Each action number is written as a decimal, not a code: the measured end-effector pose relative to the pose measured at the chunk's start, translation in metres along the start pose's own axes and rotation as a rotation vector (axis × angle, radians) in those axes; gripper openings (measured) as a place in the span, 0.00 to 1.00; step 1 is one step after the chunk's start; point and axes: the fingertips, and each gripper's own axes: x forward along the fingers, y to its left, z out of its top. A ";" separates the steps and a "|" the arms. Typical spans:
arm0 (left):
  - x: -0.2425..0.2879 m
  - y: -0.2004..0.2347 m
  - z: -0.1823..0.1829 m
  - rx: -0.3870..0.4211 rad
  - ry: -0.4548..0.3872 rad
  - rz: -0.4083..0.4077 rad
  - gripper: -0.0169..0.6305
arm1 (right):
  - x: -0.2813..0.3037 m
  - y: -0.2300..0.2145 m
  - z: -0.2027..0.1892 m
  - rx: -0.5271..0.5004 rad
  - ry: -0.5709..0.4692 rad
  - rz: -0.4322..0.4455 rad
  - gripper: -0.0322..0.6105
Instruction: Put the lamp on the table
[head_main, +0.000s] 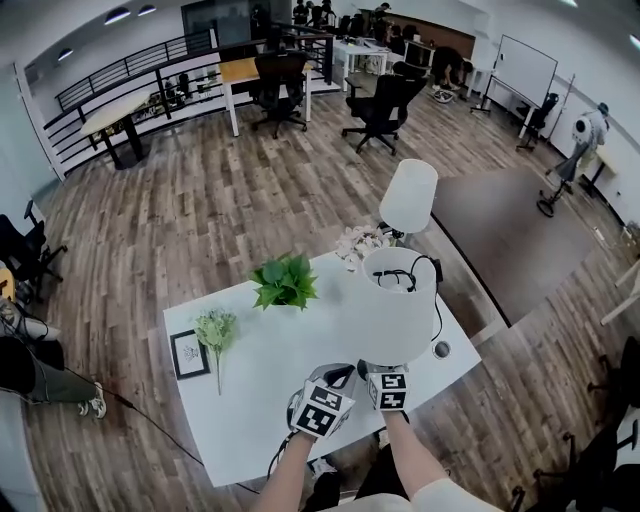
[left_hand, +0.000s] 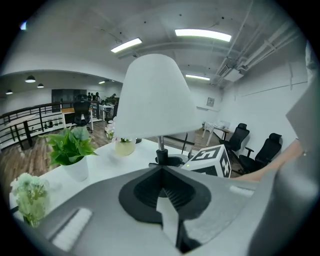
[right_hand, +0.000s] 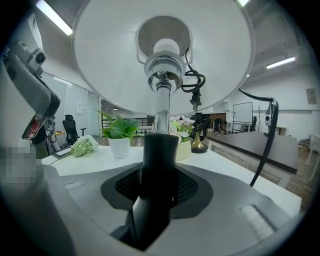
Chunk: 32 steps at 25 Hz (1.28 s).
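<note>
"Any words, numbers or brands to read here?"

"None. The marker cube (head_main: 322, 408) at lower centre carries only black-and-white square patterns. The framed print (head_main: 189, 353) on the counter (head_main: 262, 372), lower left, is too small to read."

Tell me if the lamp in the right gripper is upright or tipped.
Upright. The lamp has its stem rising straight from the right gripper to the shade overhead; the left gripper view shows the shade level.

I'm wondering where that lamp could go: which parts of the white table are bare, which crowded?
Bare: the middle of the table, between the potted plant, the picture frame and the near edge. Crowded: the far edge, with that potted plant, the flower vase and the second lamp.
</note>
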 end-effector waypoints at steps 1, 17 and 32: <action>-0.001 -0.002 0.001 -0.001 -0.010 0.001 0.03 | -0.001 0.000 -0.003 0.005 0.002 -0.001 0.31; 0.002 -0.047 0.008 0.053 -0.015 -0.071 0.03 | -0.017 -0.003 -0.041 0.014 0.034 -0.015 0.31; -0.002 -0.059 -0.006 -0.035 -0.032 -0.063 0.03 | -0.025 0.004 -0.034 -0.045 0.050 0.011 0.32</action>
